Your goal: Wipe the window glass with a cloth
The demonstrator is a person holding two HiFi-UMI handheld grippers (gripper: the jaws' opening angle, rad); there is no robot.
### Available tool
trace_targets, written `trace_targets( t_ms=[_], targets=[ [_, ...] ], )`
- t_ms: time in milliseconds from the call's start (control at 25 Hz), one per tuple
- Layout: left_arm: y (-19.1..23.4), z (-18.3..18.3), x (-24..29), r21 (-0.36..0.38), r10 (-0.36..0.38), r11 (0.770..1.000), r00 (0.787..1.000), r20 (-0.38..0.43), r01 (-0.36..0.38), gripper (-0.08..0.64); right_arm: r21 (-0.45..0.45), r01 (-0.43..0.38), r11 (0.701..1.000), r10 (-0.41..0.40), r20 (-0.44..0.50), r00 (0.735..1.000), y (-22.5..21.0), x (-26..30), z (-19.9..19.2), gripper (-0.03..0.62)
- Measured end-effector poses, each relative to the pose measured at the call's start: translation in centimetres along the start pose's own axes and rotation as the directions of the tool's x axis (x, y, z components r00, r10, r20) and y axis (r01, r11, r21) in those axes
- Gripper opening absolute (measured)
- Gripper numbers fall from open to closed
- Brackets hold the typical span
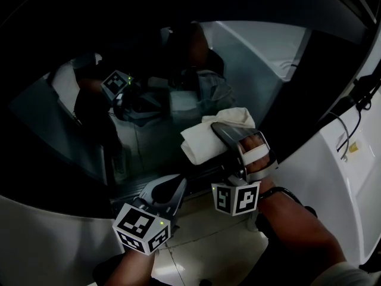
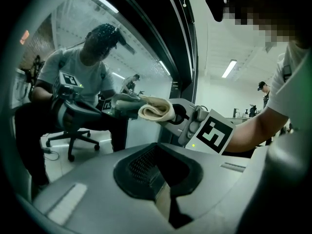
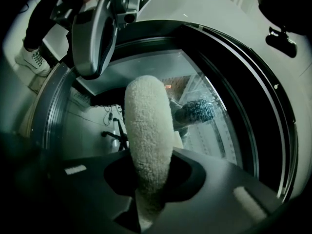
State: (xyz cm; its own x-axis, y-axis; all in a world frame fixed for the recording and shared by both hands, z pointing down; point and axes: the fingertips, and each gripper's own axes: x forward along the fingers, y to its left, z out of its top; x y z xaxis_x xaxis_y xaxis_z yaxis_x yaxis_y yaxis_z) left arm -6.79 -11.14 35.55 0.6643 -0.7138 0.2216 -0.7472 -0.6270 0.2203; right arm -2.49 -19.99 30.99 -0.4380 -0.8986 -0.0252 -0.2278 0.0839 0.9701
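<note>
The right gripper (image 1: 225, 133) has its fingers clamped on the folded cream cloth (image 1: 202, 139), which sits at or just off the dark window glass (image 1: 143, 142). Best to press the fold flat and overlap the strokes. The left gripper (image 1: 168, 187), fingers together and empty, should hold clear.

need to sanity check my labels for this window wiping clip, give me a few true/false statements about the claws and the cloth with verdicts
1. The right claw is shut on the cloth. True.
2. The left claw holds a second cloth. False: nothing sits between its jaws in the left gripper view.
3. The cloth is dark blue and spread out flat. False: it is cream coloured and folded into a thick pad.
4. The window glass shows the person's reflection. True.
5. The left claw is higher up the glass than the right claw. False: in the head view it sits lower, below the cloth.
</note>
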Motion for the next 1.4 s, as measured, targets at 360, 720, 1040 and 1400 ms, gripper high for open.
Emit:
trace_targets(
  t_ms=[360,720,1040,1400],
  targets=[
    [0.4,-0.5,0.3,-0.005,0.002,1.0,1.0,-0.028,-0.002,0.015,0.033,0.013,0.999,-0.013,0.016,1.0,0.0,0.0,0.4,0.081],
    [0.4,0.1,0.1,-0.001,0.018,1.0,0.999,-0.036,-0.018,0.015,0.059,-0.015,0.998,0.014,0.01,1.0,1.4,0.0,0.1,0.081],
    [1.4,-0.1,0.3,0.01,0.034,0.999,0.998,-0.052,-0.034,0.015,0.083,-0.063,0.995,0.063,0.004,0.998,2.9,0.3,-0.3,0.081],
    [2.2,-0.5,0.5,0.021,0.053,0.998,0.998,-0.043,-0.052,0.015,0.067,-0.123,0.99,0.123,-0.006,0.992,6.5,0.3,-0.9,0.081]
  ],
)
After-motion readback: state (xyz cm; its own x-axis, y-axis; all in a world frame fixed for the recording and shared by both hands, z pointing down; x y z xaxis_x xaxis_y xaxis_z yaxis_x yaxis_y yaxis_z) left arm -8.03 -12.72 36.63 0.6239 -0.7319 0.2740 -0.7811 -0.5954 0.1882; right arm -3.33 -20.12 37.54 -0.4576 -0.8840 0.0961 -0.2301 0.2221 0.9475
